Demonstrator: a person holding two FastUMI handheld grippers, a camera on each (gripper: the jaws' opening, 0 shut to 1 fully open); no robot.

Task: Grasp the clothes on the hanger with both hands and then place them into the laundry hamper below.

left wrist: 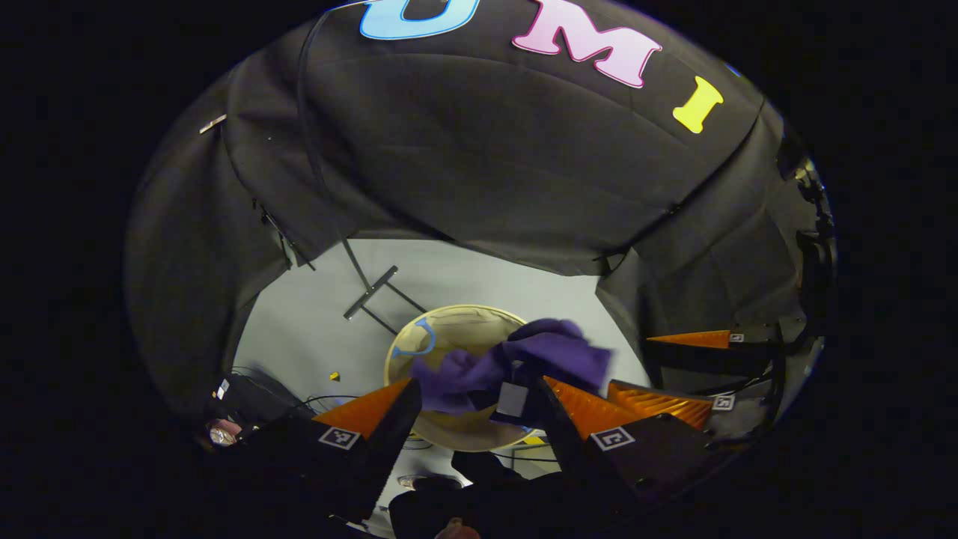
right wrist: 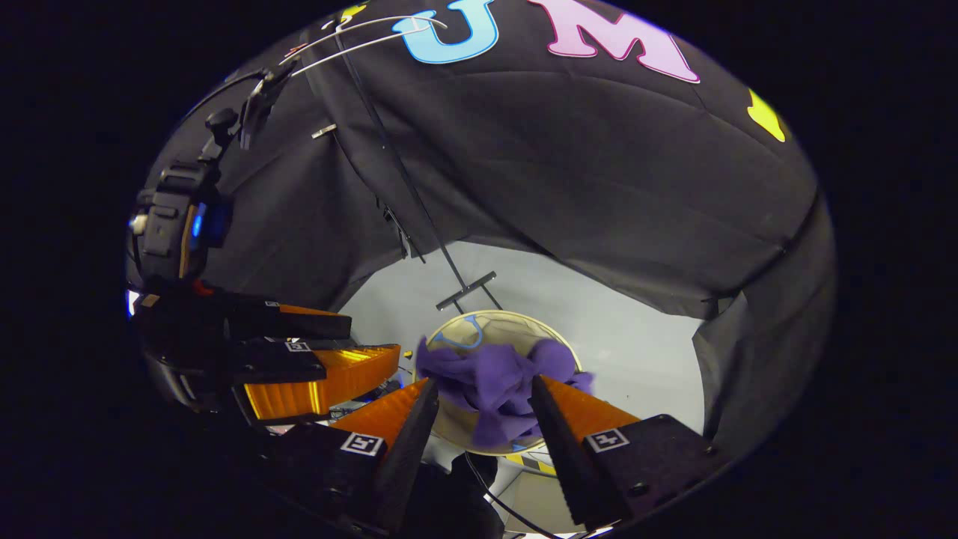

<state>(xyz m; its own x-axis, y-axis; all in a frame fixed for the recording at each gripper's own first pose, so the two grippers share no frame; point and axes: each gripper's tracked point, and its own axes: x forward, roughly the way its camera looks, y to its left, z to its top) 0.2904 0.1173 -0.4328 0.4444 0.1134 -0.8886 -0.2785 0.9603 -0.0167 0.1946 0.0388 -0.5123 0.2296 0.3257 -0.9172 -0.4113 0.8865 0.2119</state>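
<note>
A purple garment (left wrist: 516,359) hangs bunched over the round tan laundry hamper (left wrist: 449,329) on the floor below; its edges look blurred. The fingertips of my left gripper (left wrist: 479,383) stand wide apart, open, on either side of the cloth without pressing it. In the right gripper view the same purple garment (right wrist: 494,382) sits over the hamper (right wrist: 516,322), between the spread fingers of my open right gripper (right wrist: 483,380). Whether the cloth touches the hamper I cannot tell. A bare white wire hanger (right wrist: 359,34) hangs high up at the left.
The rack's dark pole and foot (right wrist: 465,290) stand on the pale floor just behind the hamper, also seen as the foot (left wrist: 370,292). The other gripper (right wrist: 322,374) is close at the left; its counterpart (left wrist: 658,404) is close at the right. Cables (left wrist: 322,400) lie at the left.
</note>
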